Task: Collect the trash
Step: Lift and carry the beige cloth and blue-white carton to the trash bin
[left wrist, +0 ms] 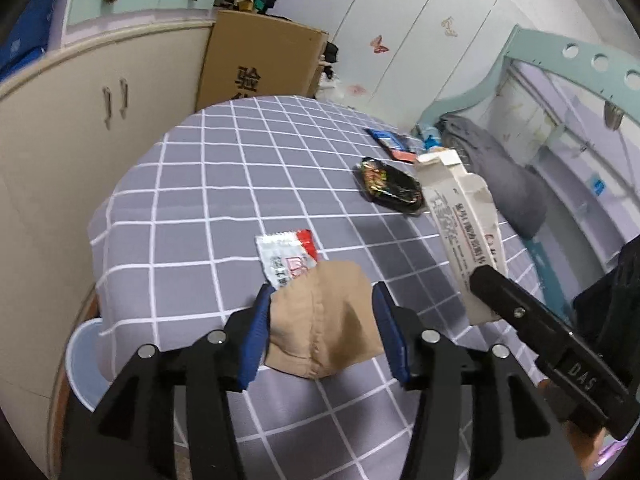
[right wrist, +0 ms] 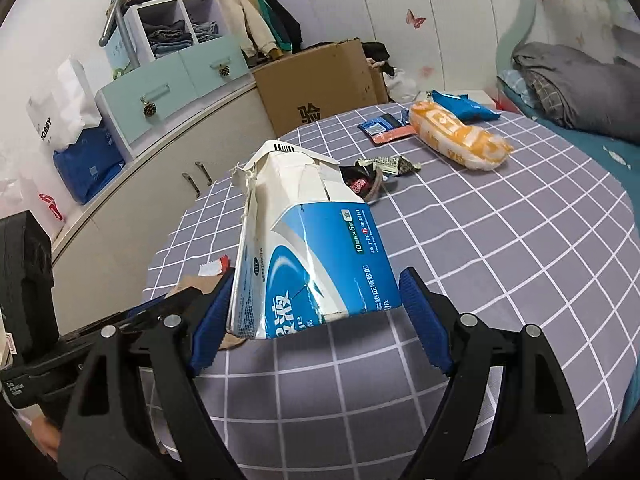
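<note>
On the grey checked tablecloth [left wrist: 200, 200] lies a tan piece of paper [left wrist: 320, 320]. My left gripper [left wrist: 322, 294] stands open around it, one blue pad at each side edge. A red and white sachet [left wrist: 286, 258] lies just beyond, partly under the tan paper. My right gripper [right wrist: 318, 280] is shut on a torn white and blue carton [right wrist: 304, 248], which it holds tilted above the cloth. In the left wrist view the carton [left wrist: 460, 216] hangs at the right.
Further wrappers lie on the far side: a black one [left wrist: 390, 186], a blue and red one [right wrist: 384, 128], an orange packet [right wrist: 460, 138], a blue packet [right wrist: 464, 106]. A pale blue bin [left wrist: 84, 364] stands below the table's left edge. A cardboard box [left wrist: 260, 56] and cupboards stand behind; a bed is at the right.
</note>
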### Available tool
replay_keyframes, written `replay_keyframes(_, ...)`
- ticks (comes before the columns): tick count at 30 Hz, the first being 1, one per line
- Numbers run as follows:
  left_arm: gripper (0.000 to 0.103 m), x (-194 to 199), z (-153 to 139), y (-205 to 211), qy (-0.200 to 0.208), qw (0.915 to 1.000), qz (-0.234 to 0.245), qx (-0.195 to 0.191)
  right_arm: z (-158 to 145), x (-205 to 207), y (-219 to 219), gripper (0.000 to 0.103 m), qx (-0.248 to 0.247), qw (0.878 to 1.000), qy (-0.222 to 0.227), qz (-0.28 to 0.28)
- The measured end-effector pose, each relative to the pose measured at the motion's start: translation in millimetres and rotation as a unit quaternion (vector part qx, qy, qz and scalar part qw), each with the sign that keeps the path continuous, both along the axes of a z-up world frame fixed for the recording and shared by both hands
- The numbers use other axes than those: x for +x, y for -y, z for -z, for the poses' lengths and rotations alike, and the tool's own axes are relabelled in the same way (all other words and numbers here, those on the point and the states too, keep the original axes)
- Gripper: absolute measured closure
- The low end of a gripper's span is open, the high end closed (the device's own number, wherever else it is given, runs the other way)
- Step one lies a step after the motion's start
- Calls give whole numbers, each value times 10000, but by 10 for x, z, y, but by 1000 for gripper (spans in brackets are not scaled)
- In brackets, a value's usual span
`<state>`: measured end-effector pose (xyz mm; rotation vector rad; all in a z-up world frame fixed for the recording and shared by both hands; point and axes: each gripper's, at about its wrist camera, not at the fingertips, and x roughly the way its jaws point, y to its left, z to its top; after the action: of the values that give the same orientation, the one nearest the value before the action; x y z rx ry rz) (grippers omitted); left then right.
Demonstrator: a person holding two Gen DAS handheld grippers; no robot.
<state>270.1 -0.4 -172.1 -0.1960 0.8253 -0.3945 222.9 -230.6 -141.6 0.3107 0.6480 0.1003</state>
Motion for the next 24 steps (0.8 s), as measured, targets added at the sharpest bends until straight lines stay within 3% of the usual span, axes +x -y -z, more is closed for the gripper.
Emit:
replay_keyframes(1, 68, -13, -21, 16, 55, 9999, -48, 139, 13, 0, 10, 24, 35, 10000, -8, -38)
replay_keyframes(2, 69, -39, -37, -11, 76, 9998, -78, 195, 22, -9, 15, 24, 46, 10000, -10, -60)
replay_keyframes(3, 77, -67, -56, -10, 106, 9997, -67, 225, 31, -12, 20, 24, 62, 9999, -11, -85)
replay_keyframes(4, 94, -90, -75, 4, 131, 9995, -6, 286, 34, -21, 21, 24, 82, 9999, -11, -100)
replay_keyframes(5, 98, -106, -84, 19, 128, 9993, 21, 364, 37, -27, 35, 24, 107, 9999, -6, -117)
replay_keyframes(10, 98, -214, -223, 61, 268, 9994, 188, 136, -9, -90, 72, 24, 182, 9998, 90, -88)
replay_keyframes(18, 99, -488, -662, -87, 798, 9916, 432, -917, -314, -350, 38, 24, 13, 9986, 535, -22)
replay_keyframes(21, 99, -606, -789, -334, 1038, 9890, 137, -1041, -427, -416, -137, 24, -28, 9976, 657, -201)
replay_keyframes(24, 98, -722, -842, -651, 1251, 9877, -354, -865, -486, -413, -381, 24, -22, 9965, 676, -489)
